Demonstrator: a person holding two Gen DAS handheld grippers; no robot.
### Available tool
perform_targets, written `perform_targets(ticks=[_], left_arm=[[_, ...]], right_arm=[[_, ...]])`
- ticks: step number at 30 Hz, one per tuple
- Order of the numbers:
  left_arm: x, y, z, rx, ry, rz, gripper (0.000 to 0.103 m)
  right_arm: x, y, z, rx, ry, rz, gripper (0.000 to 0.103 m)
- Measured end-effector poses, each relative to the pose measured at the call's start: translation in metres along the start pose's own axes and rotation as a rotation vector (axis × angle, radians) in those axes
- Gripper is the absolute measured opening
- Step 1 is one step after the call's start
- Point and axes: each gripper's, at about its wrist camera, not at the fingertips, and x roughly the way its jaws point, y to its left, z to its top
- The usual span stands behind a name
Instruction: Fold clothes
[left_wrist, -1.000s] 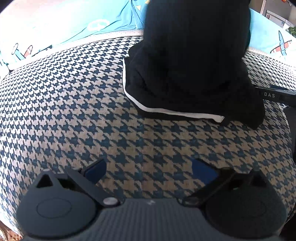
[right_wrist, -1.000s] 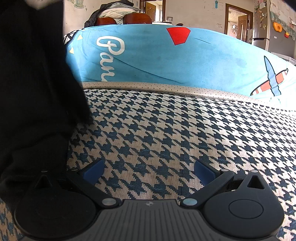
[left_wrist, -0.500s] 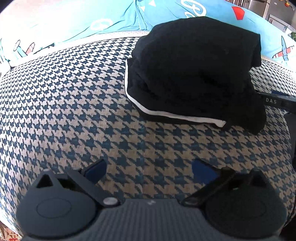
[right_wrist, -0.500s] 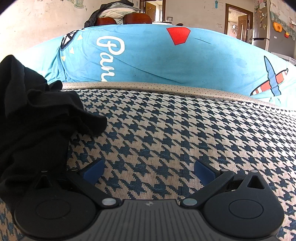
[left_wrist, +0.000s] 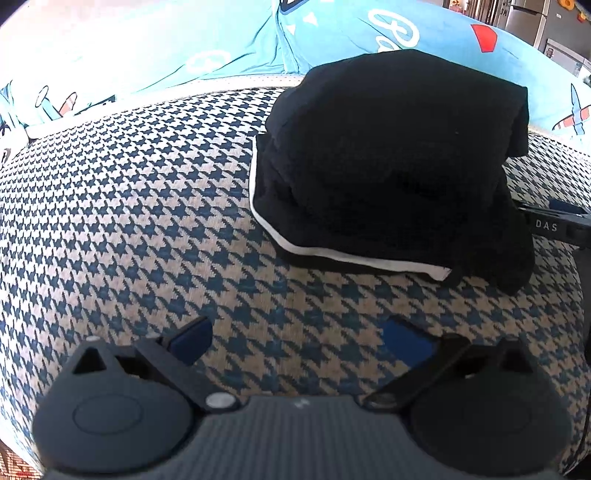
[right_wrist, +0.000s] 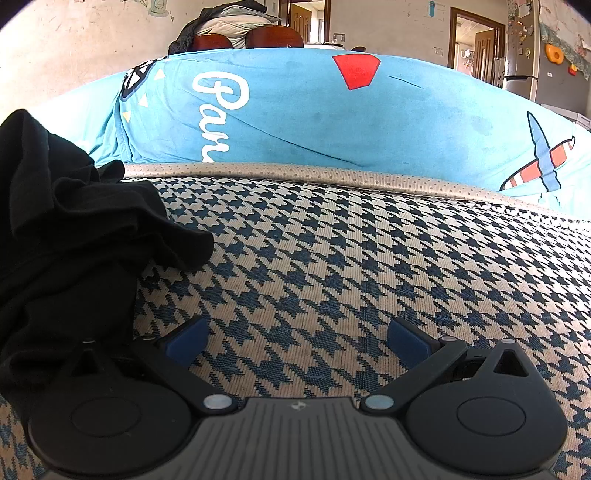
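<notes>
Domestic room, doorways and pale walls behind; working surface is a blue-and-beige houndstooth woven cushion (left_wrist: 147, 206), backed by a bright blue printed fabric cover with white lettering (right_wrist: 332, 110).

Black knit garment with white edge trim (left_wrist: 384, 155) lies on the houndstooth cushion as a compact, layered bundle — white trim visible along the near edge, one loose corner spilling to the right. Seen from the right wrist view as rumpled black folds (right_wrist: 74, 236) at the left of frame, touching the cushion.

Change over the last second: upper part of the garment, previously raised high out of frame, now laid down flat over the lower layers. Reads as a fold-over completed and released.

Left gripper (left_wrist: 295, 343): jaws spread, nothing between the blue pads, set back from the bundle. Right gripper (right_wrist: 295, 343): jaws spread, empty, just beside the garment's right edge; part of its black body shows at the right margin of the left wrist view.

Judgement: garment sits in a folded state, though untidy — edges not aligned, corner protruding. Fits either a finished fold or a pause ahead of a tidying pass.
</notes>
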Motion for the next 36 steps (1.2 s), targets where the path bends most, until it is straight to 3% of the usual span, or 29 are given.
perform_targets(ticks=[4,11,15,21,27,30,36], left_arm=[[0.007,-0.005,0.0,0.01,-0.01,0.017,0.103],[0.079,-0.056,0.018,0.023,-0.007,0.006,0.103],[0.1,-0.066,0.016,0.04,-0.013,-0.004,0.103],[0.161,-0.084,0.06,0.041,-0.003,-0.016,0.103],[0.193,-0.088,0.071,0.048,-0.002,-0.002,0.103],[0.185,-0.086,0.054,0.045,-0.005,0.0,0.103],[0.124,-0.066,0.019,0.04,-0.022,0.013,0.103]], right_arm=[[0.001,0.0,0.0,0.001,0.0,0.0,0.103],[0.001,0.0,0.0,0.001,-0.001,0.001,0.103],[0.001,-0.001,0.0,0.001,0.0,0.001,0.103],[0.002,0.0,0.001,0.0,-0.001,0.0,0.103],[0.002,0.0,0.001,0.0,0.0,0.0,0.103],[0.001,0.0,0.001,0.003,0.011,-0.002,0.103],[-0.008,0.004,-0.001,0.027,0.073,-0.031,0.103]])
